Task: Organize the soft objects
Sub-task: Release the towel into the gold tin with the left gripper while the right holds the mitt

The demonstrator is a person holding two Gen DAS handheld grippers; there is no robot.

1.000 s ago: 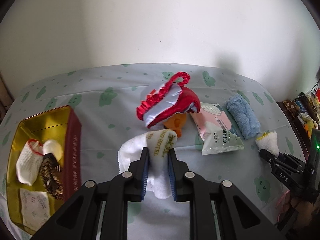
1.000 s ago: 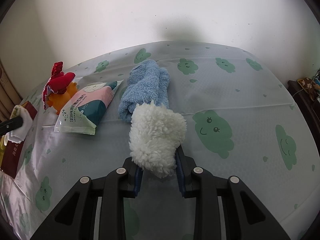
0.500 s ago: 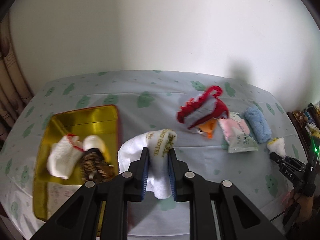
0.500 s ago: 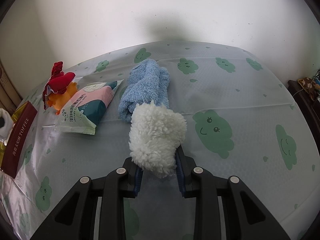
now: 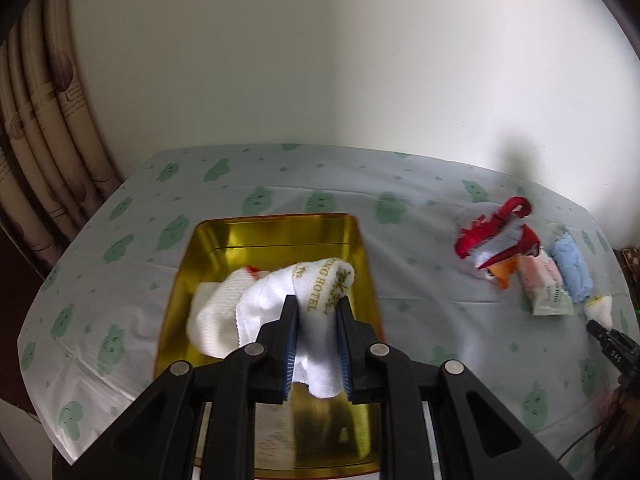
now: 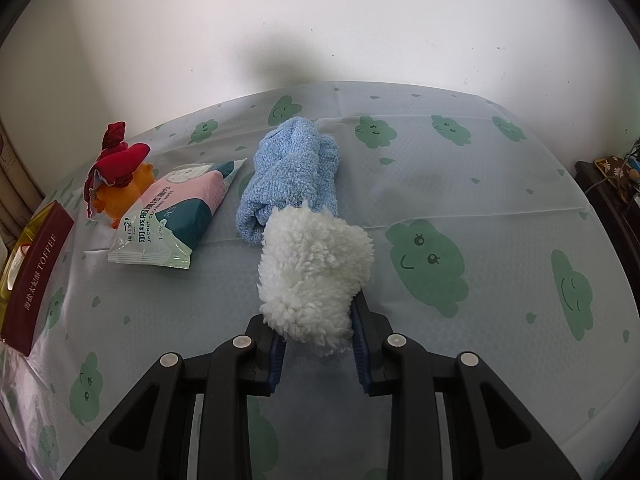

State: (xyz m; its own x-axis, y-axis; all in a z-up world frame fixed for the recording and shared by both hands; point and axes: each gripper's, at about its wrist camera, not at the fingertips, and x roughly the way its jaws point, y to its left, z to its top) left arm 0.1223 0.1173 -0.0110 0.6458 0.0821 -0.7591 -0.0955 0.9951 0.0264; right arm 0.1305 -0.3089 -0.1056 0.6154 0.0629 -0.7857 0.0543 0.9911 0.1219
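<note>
Left gripper [image 5: 316, 332] is clamping a white hotel towel [image 5: 316, 288] between its blue pads and carrying it over the open gold tin [image 5: 276, 236], where a white sock with a red trim [image 5: 214, 312] is already lying. The towel is bunching up out of the jaws, its long axis running away from the camera toward the wall and its folded, lettered end pointing that way, with a loose tail hanging below the pads over the tin's floor. This looks like the drop-off step for the towel: by my reading the next move calls for lowering it into the tin beside the sock and parting the jaws, taking care that the limp cloth is not draping over the tin's near rim.

Right gripper [image 6: 318, 336] is holding a white fluffy cloth [image 6: 316, 276] pinched by its near end just above the patterned worktop [image 6: 500, 200], the cloth's length pointing forward and a little left so that its far end is overlapping the rolled blue towel [image 6: 292, 172]; whether the two are touching I cannot tell. A pack of wipes [image 6: 176, 216] and an orange toy in a red-trimmed cap [image 6: 120, 176] are waiting to the left, between the blue towel and the tin's dark red side [image 6: 38, 276]. Those pieces appear to be left to sort.
</note>
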